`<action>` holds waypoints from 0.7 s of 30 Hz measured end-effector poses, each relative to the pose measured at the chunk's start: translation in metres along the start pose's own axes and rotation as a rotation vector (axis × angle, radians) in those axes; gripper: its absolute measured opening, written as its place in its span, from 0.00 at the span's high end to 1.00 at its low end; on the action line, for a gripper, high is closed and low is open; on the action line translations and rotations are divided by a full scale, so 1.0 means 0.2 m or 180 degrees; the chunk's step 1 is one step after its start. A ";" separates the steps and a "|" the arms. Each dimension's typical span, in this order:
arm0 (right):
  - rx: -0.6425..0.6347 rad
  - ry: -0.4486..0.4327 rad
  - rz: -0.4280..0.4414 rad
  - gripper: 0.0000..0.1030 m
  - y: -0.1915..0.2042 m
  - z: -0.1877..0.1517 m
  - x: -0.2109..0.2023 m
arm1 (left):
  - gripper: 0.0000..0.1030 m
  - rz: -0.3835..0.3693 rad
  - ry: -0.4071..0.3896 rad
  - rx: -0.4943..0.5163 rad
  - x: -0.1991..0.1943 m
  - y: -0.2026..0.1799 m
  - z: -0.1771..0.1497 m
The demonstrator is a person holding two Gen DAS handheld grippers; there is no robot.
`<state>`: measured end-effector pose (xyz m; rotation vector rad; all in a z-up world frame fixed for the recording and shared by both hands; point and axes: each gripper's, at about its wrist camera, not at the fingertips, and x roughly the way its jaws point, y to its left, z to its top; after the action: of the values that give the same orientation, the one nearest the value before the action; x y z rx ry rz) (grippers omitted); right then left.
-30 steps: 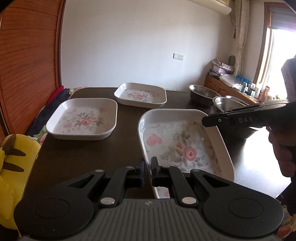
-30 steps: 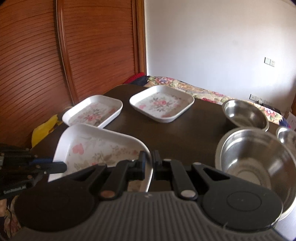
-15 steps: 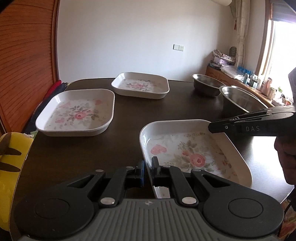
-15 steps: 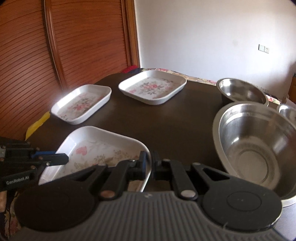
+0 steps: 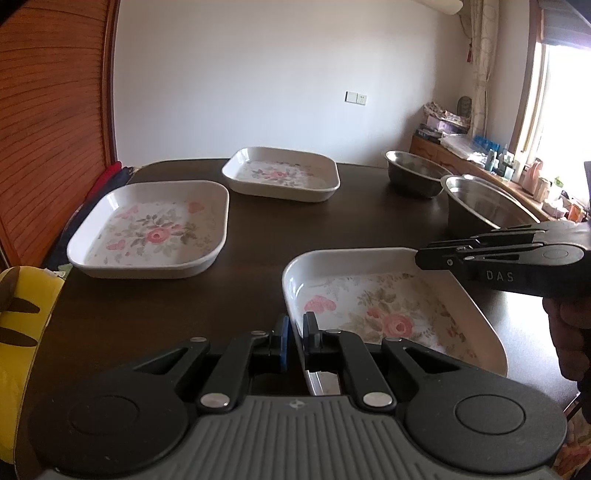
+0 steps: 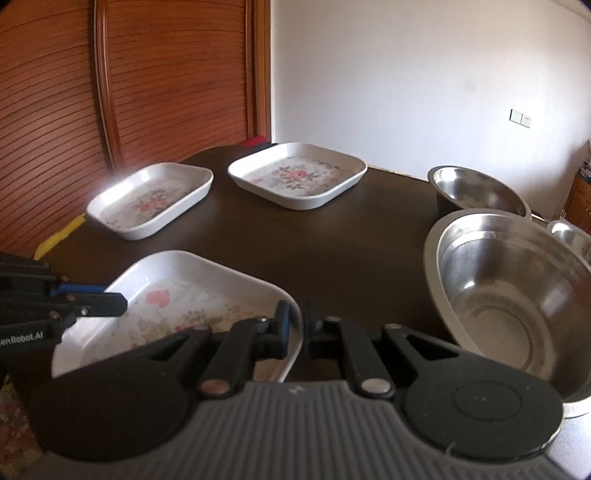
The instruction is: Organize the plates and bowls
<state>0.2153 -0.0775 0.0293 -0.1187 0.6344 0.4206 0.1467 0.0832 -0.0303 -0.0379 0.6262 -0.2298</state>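
Near floral plate (image 5: 388, 310): white, square, rounded corners, pink roses, at 6 o'clock on dark surface (image 5: 258, 240). Left gripper (image 5: 294, 334) fingers pinch its near rim; right gripper (image 6: 295, 328) fingers pinch its right rim. Two matching plates (image 5: 155, 229) at 10–12 o'clock, steel bowls (image 6: 506, 295) at 2–3. White wall, slatted wood doors.

Setting: lived-in home room. Evidence: dark wooden counter (image 5: 258, 229) bearing floral plates (image 5: 155, 229) and steel bowls (image 6: 506, 295); louvred wooden wardrobe doors (image 6: 147, 85); curtained window (image 5: 554, 96); cluttered sideboard (image 5: 461, 144); wall switch (image 5: 356, 98); wall air conditioner (image 5: 443, 4).
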 end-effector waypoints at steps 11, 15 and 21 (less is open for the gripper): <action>-0.0085 -0.0292 -0.0024 0.64 0.02 0.00 -0.10 | 0.37 0.0060 -0.0245 0.0069 -0.12 -0.03 0.05; -0.0155 -0.0430 -0.0020 0.62 0.05 -0.01 -0.17 | 0.13 0.0108 -0.0343 0.0133 -0.16 -0.06 0.05; -0.0181 -0.0593 0.0001 0.48 0.08 -0.03 -0.27 | 0.00 0.0207 -0.0519 0.0184 -0.22 -0.08 0.06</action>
<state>0.1665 -0.0829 0.0565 -0.1317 0.4394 0.4445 0.1155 0.0774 0.0074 0.0192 0.4575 -0.1798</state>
